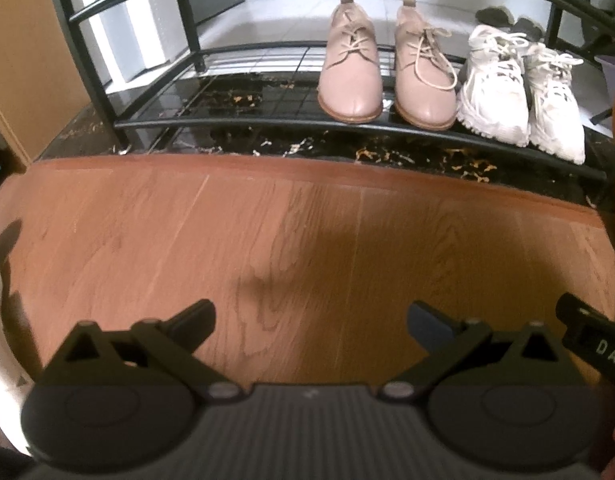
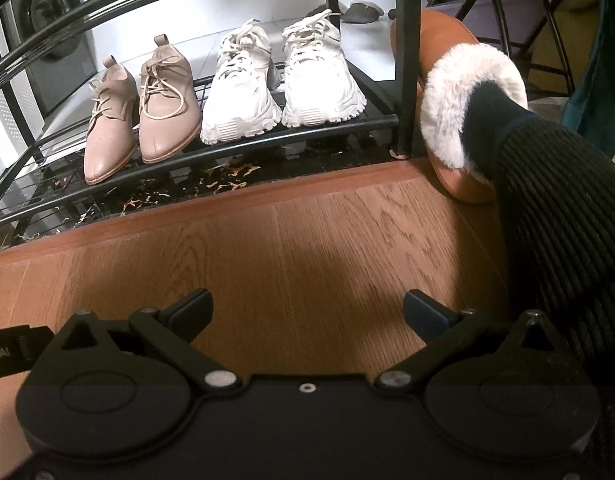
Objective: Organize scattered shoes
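Black wire forms the low shoe rack (image 1: 359, 126) that runs across the upper half of both wrist views, and four shoes sit on its bottom shelf with toes pointing toward the cameras. In the left wrist view the pink lace-up shoes (image 1: 387, 68) stand side by side at upper centre, and the white sneakers (image 1: 523, 92) stand just beside them toward the upper right. In the right wrist view the same pink pair (image 2: 143, 108) lies at upper left and the white pair (image 2: 283, 76) at upper centre.

The left gripper (image 1: 311, 320) sits at the bottom of its frame, jaws spread wide with nothing between them, over bare wooden floor (image 1: 267, 240). All four shoes are well apart from it, higher in the frame and beyond a strip of dark marble flooring. The right gripper (image 2: 307, 312) is likewise spread and empty at the bottom of its frame, also well short of the rack.

At the right edge of the right wrist view, a person's foot in a dark sock wears a brown slipper with white fur trim (image 2: 467, 92), resting near the rack's upright post. A ribbed dark trouser leg (image 2: 567, 240) runs down the right side.
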Demonstrator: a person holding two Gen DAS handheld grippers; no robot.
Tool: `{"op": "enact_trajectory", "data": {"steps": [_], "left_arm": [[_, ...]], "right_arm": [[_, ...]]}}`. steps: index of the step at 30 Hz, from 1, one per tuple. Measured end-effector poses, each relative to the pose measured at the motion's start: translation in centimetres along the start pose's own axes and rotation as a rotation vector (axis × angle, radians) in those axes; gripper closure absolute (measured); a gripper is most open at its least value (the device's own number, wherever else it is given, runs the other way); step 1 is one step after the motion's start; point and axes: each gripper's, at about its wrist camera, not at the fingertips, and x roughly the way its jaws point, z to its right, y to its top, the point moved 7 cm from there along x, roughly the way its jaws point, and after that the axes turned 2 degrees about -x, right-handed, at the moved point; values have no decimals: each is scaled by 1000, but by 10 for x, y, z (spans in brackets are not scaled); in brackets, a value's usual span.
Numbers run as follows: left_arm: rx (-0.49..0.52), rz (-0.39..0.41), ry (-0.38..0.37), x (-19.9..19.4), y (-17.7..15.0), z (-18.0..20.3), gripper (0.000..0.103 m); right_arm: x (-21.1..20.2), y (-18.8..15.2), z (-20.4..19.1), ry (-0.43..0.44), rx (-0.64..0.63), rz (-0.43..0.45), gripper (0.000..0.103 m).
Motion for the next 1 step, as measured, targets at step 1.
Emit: {"op": "enact_trajectory", "data": {"steps": [1], "left_arm": [[1, 2, 3, 0, 0, 0, 1]], "right_arm": [[0, 0, 0, 0, 1, -1, 0]]}}
